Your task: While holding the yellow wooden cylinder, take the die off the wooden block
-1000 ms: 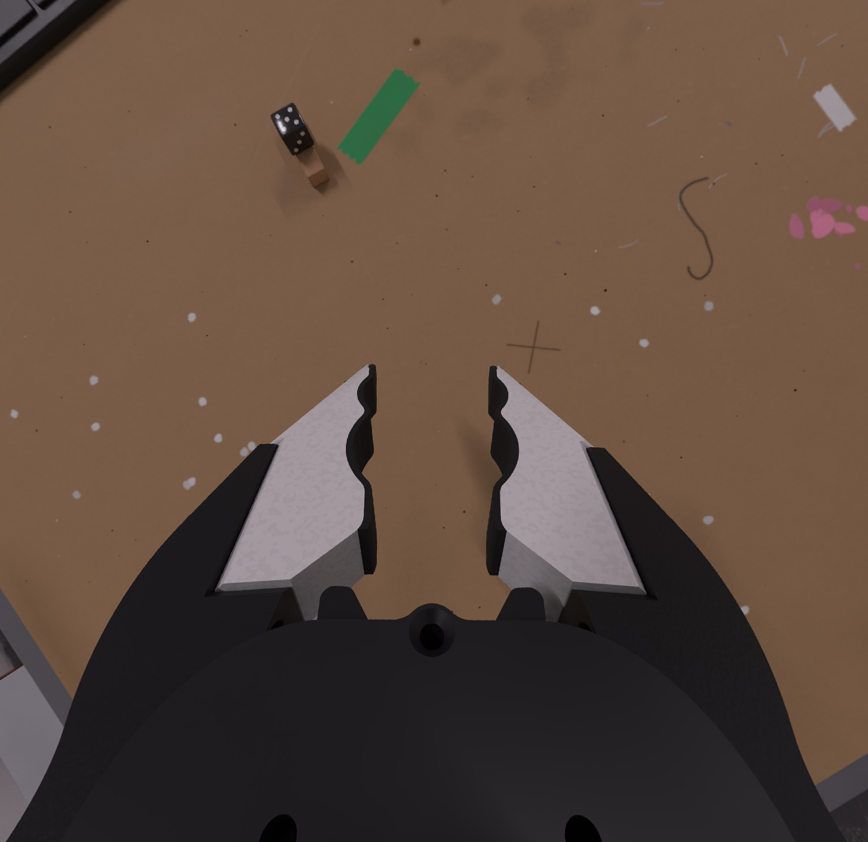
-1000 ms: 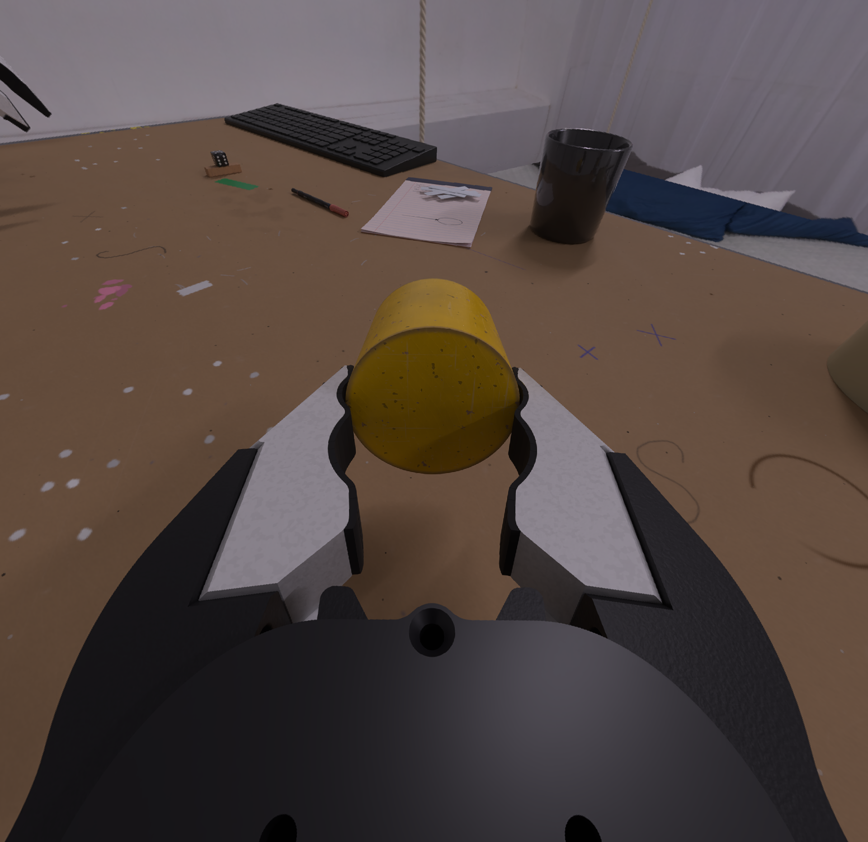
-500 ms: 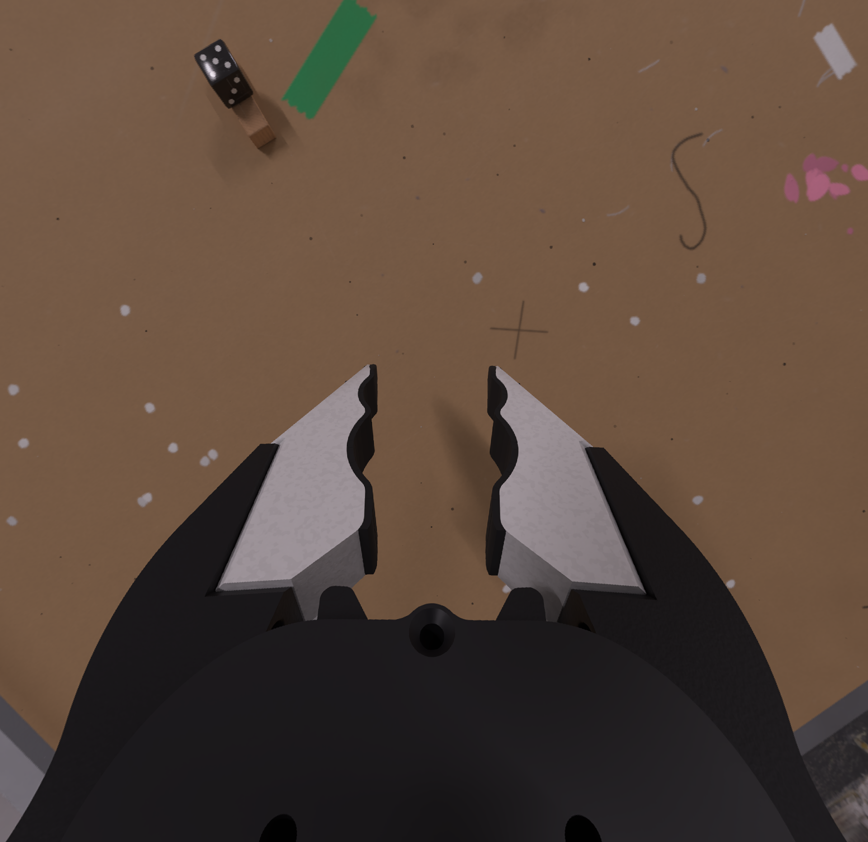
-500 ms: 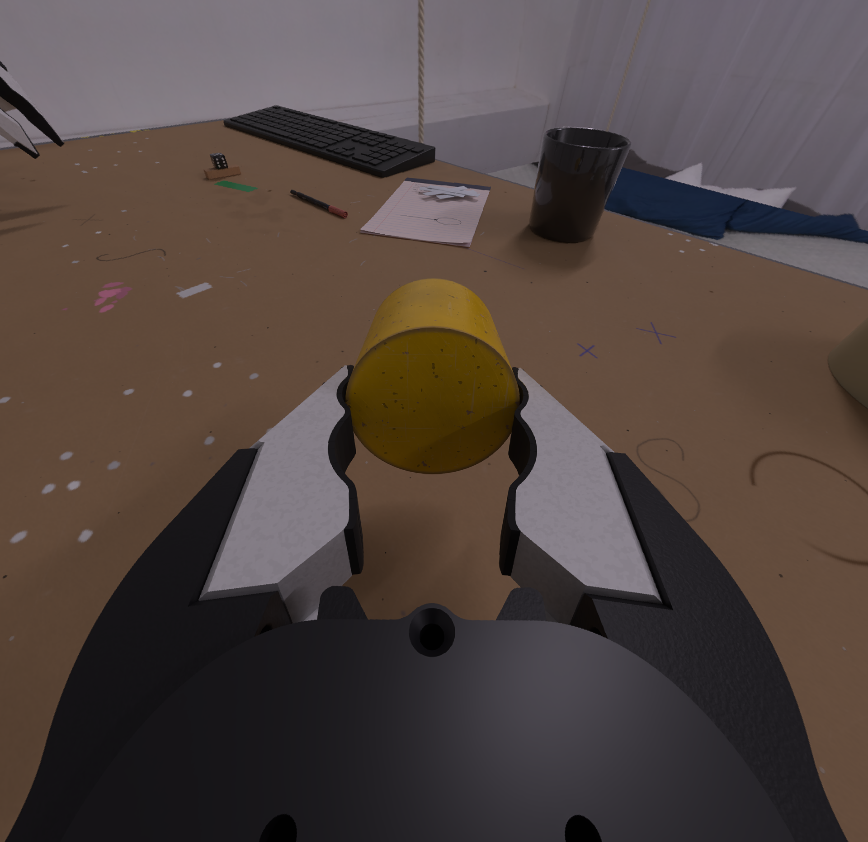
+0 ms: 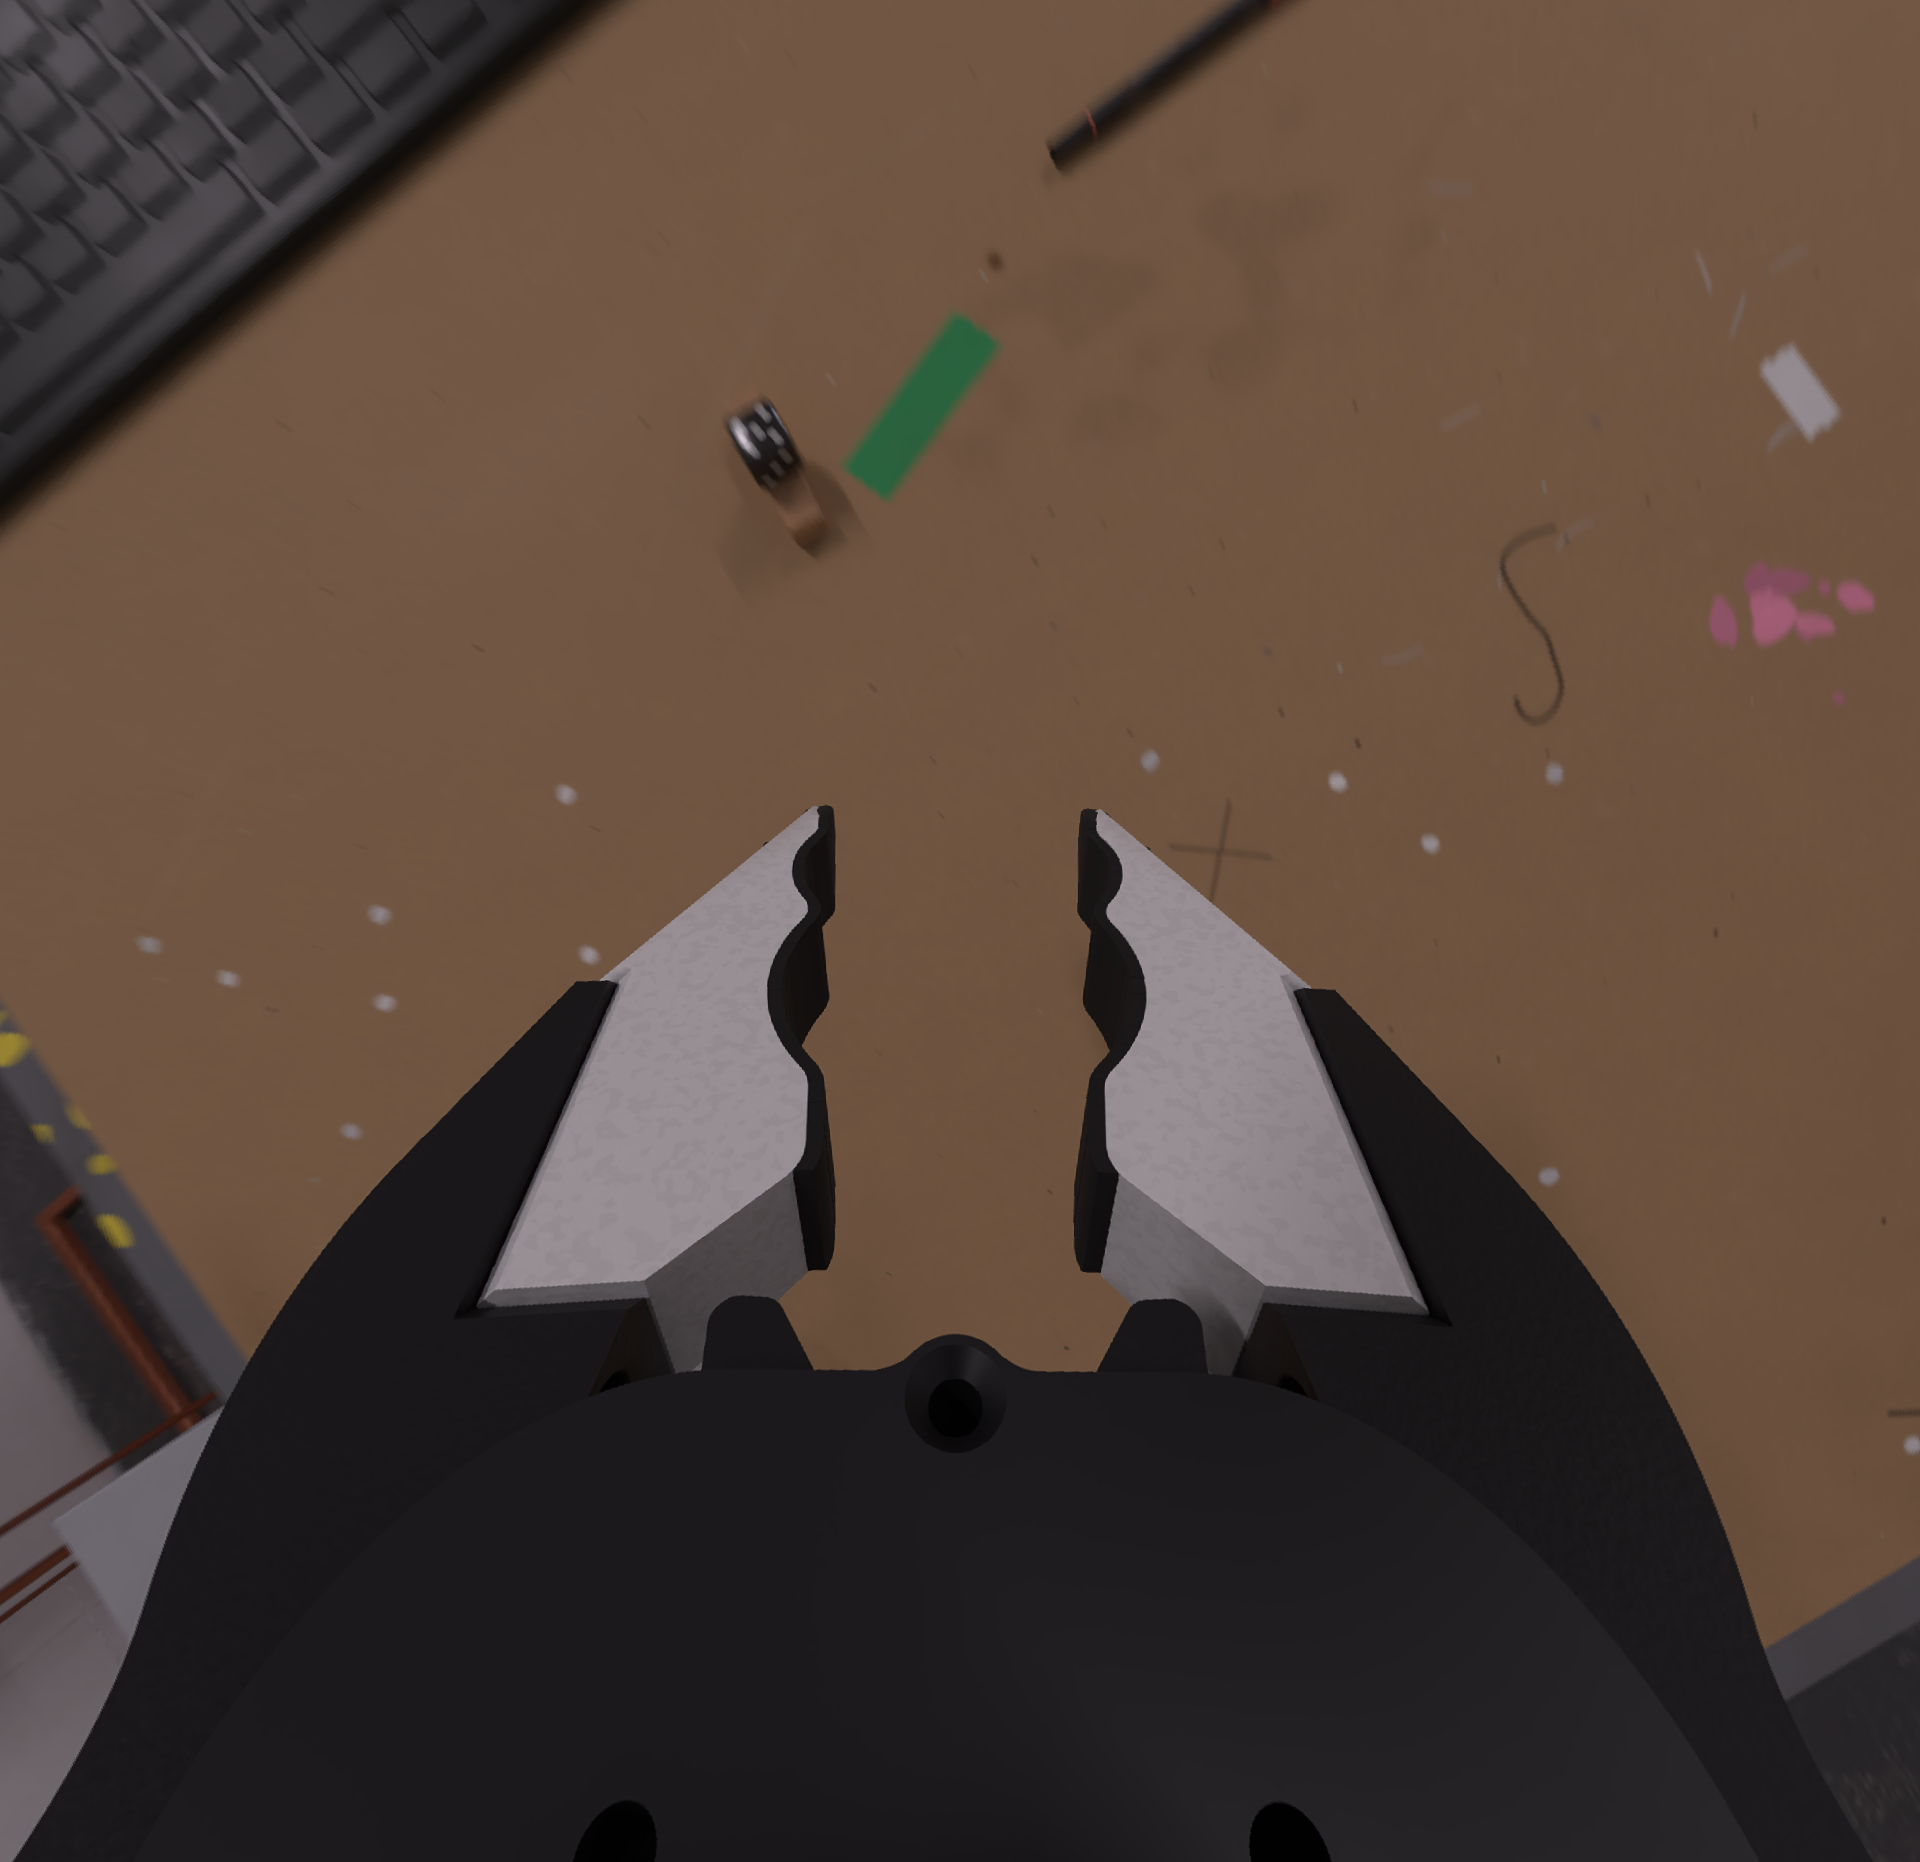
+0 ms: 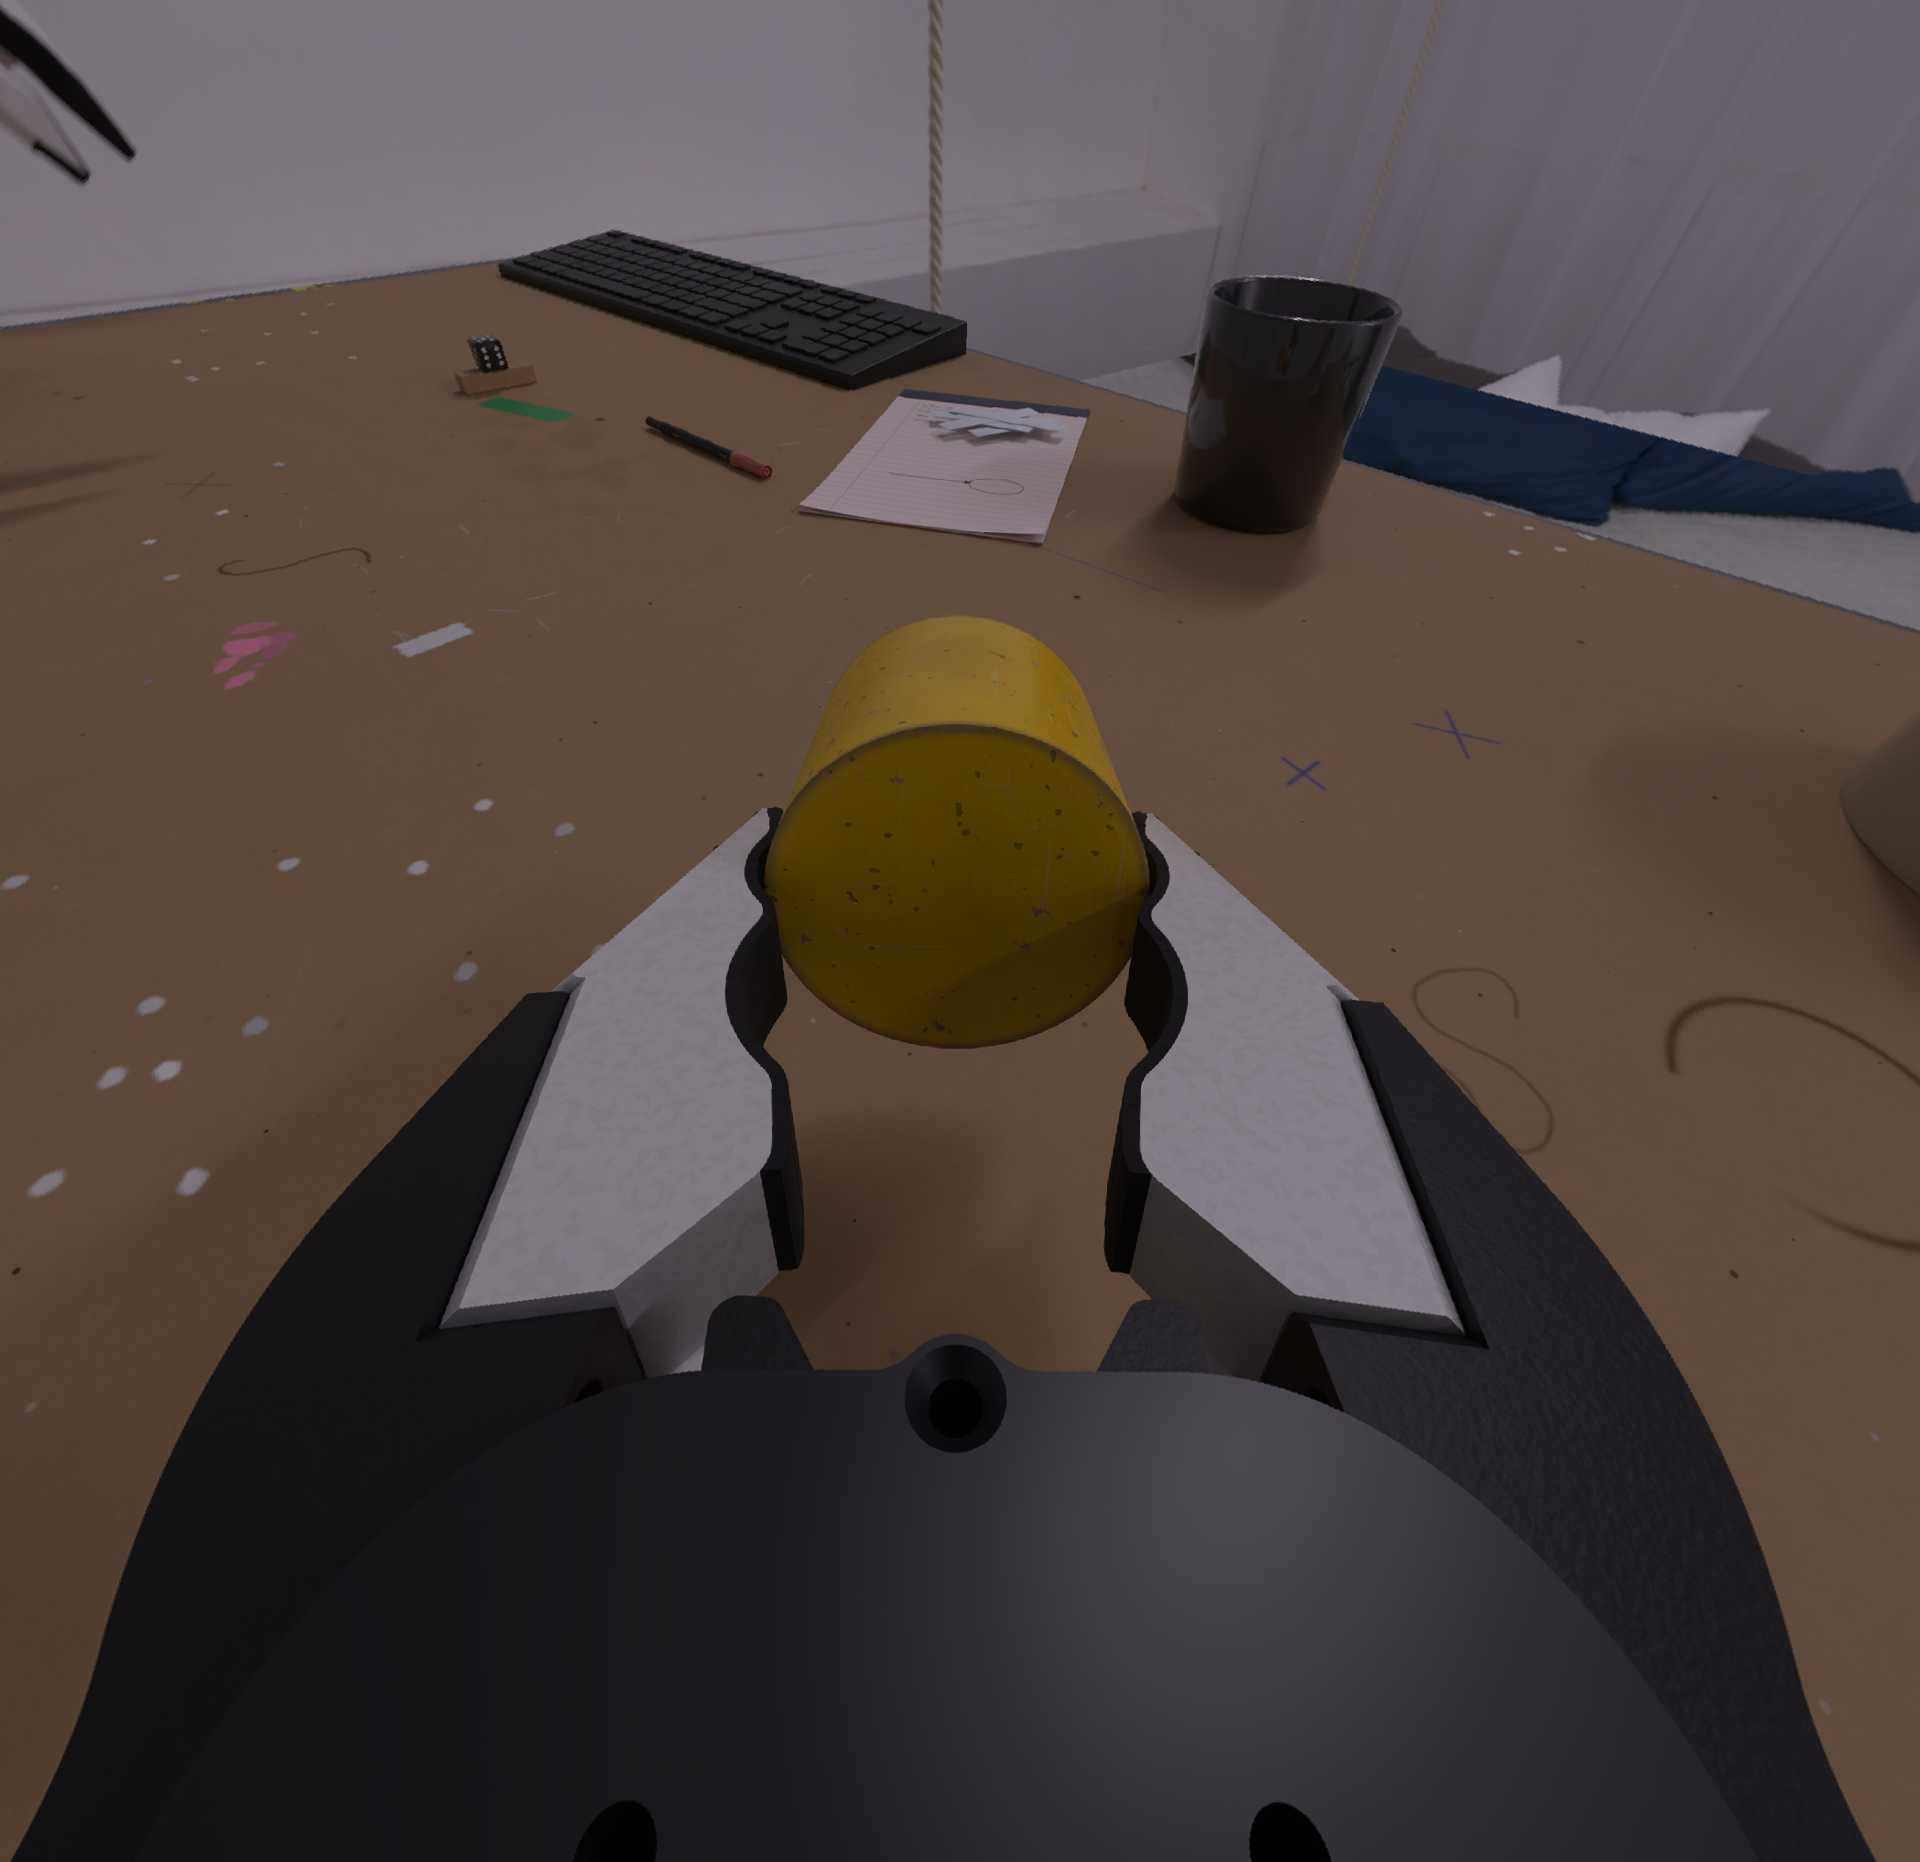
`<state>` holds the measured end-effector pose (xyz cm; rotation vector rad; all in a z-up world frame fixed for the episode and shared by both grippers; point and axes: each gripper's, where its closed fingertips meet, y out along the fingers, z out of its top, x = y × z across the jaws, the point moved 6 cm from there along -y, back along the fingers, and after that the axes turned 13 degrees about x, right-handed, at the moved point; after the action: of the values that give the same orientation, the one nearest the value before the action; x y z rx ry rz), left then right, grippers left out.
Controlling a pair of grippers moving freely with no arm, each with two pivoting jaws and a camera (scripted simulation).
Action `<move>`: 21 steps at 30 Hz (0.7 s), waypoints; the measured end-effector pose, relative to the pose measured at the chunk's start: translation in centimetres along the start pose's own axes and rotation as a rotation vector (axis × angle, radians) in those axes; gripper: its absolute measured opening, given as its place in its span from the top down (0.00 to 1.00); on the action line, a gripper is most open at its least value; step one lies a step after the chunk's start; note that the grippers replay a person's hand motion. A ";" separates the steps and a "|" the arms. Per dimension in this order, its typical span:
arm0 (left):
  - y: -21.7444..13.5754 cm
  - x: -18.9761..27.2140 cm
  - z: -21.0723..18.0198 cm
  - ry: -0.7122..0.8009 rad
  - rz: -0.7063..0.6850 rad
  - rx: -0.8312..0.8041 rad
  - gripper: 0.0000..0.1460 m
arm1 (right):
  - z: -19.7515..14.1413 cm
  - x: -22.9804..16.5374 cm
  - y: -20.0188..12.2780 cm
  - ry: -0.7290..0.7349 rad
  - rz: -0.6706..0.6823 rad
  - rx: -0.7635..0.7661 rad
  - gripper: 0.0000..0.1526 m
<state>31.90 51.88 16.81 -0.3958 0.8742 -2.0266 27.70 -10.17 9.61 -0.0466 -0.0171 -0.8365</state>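
Left wrist view, left to right. Black keyboard [image 5: 187, 150] across the upper-left corner, its long edge running diagonally. Desk [image 5: 416, 669] edge cutting the lower-left corner, grey floor beyond it. Die [image 5: 764, 441], black with white pips, blurred, seated on the wooden block [image 5: 808, 524]; both well ahead of the fingertips and slightly left of their line. Green strip [image 5: 923, 404] just right of the block, apart from it. Left hand-held gripper [image 5: 956, 825] high over the desk, jaws parted to a moderate gap, nothing between them; only bare brown surface and white specks between fingertips and die. Pen [image 5: 1184, 56] farther off at upper right. Second desk edge at the lower-right corner.

Right wrist view, left to right. Left hand-held gripper visible at the upper-left edge, raised above the desk. Die [image 6: 486, 352] on the wooden block [image 6: 497, 378] far off at left, near the keyboard's [image 6: 727, 306] near end. Pen [image 6: 707, 446], then notepad [image 6: 951, 467], then black cup [image 6: 1283, 399] near the far desk edge. Right hand-held gripper [image 6: 956, 856] clamped on the yellow wooden cylinder [image 6: 956, 867], axis pointing forward, held clear of the desk.
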 end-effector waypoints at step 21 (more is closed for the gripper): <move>13.6 -5.5 4.9 -0.311 0.155 -0.289 0.73 | 0.1 0.4 -0.4 0.017 0.001 -0.002 0.57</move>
<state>45.98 49.16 10.84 -0.7582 0.9698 -1.6444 27.68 -10.68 9.76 -0.0416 -0.0006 -0.8359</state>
